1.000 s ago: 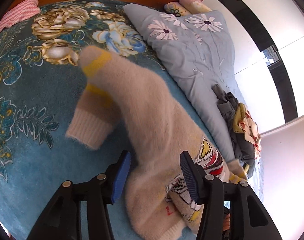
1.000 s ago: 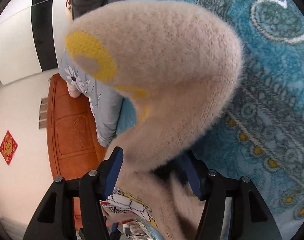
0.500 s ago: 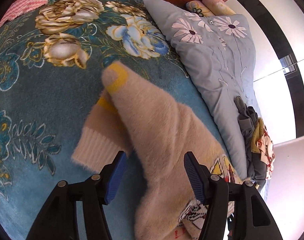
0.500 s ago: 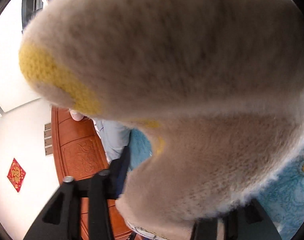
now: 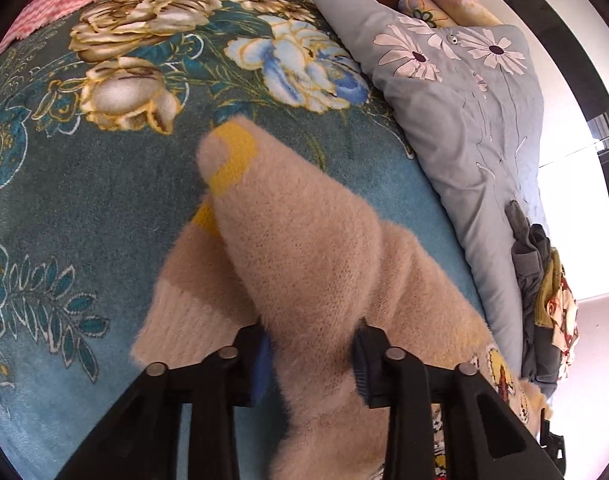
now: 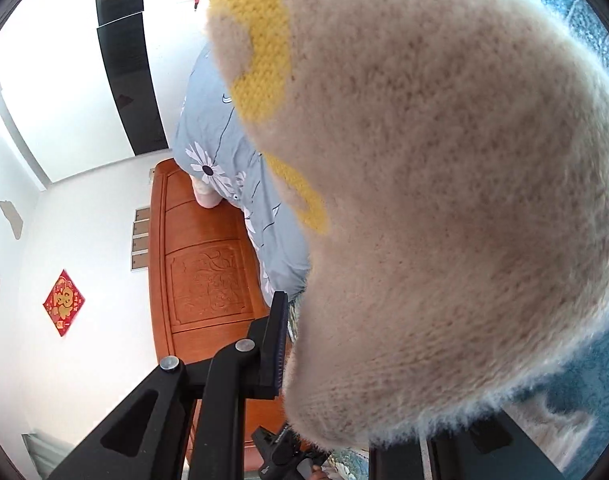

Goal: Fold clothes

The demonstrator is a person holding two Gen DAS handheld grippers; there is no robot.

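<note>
A fuzzy beige sweater (image 5: 312, 264) with yellow bands lies on the teal floral blanket (image 5: 84, 184). Its sleeve is folded over, with the ribbed cuff (image 5: 184, 320) at the left. In the left wrist view my left gripper (image 5: 312, 360) has its jaws closing, and the blue pads pinch a ridge of sweater fabric. In the right wrist view the sweater (image 6: 444, 200) fills most of the picture, bulging close to the lens. My right gripper (image 6: 360, 360) is closing on it: one finger (image 6: 276, 344) presses the fabric, the other is hidden under the knit.
A grey-blue daisy quilt (image 5: 456, 112) lies along the bed's right side, with a pile of dark and printed clothes (image 5: 540, 280) beyond it. A pink-and-white cloth (image 5: 52, 4) lies at the far left corner. The orange wooden headboard (image 6: 204, 272) stands against a white wall.
Both grippers have closed from wide open onto the sweater. The left one came down and forward over the sleeve. The right one lifted the fabric, which now bulges against its camera.
</note>
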